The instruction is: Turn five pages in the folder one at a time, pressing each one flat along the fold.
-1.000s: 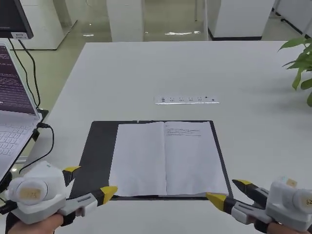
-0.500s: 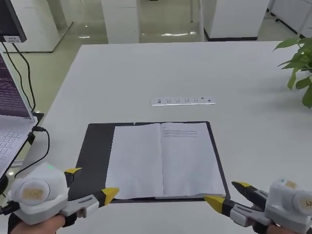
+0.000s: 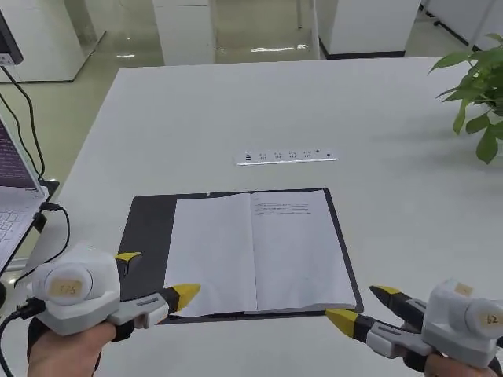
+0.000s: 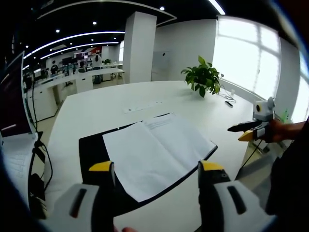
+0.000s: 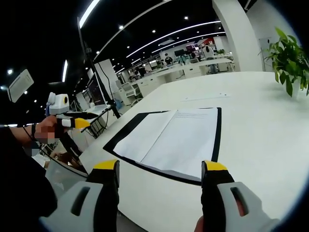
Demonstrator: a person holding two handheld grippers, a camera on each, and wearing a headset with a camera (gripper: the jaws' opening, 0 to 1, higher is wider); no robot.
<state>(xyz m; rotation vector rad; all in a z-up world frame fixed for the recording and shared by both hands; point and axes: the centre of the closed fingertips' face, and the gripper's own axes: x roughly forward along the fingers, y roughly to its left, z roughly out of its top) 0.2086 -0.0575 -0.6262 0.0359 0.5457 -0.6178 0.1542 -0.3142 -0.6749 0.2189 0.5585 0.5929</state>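
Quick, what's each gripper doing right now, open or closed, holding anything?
Left gripper: open, holding nothing, at the near left corner of the folder.
Right gripper: open, holding nothing, by its near right corner.

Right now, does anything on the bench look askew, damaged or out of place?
Nothing stands out. The folder lies open and flat on the table, its pages smooth. The left gripper and right gripper hover at its near edge, jaws open, holding nothing.

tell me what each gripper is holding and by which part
Nothing is held. The left gripper and right gripper are both open near the front edge of the folder, with nothing between the jaws.
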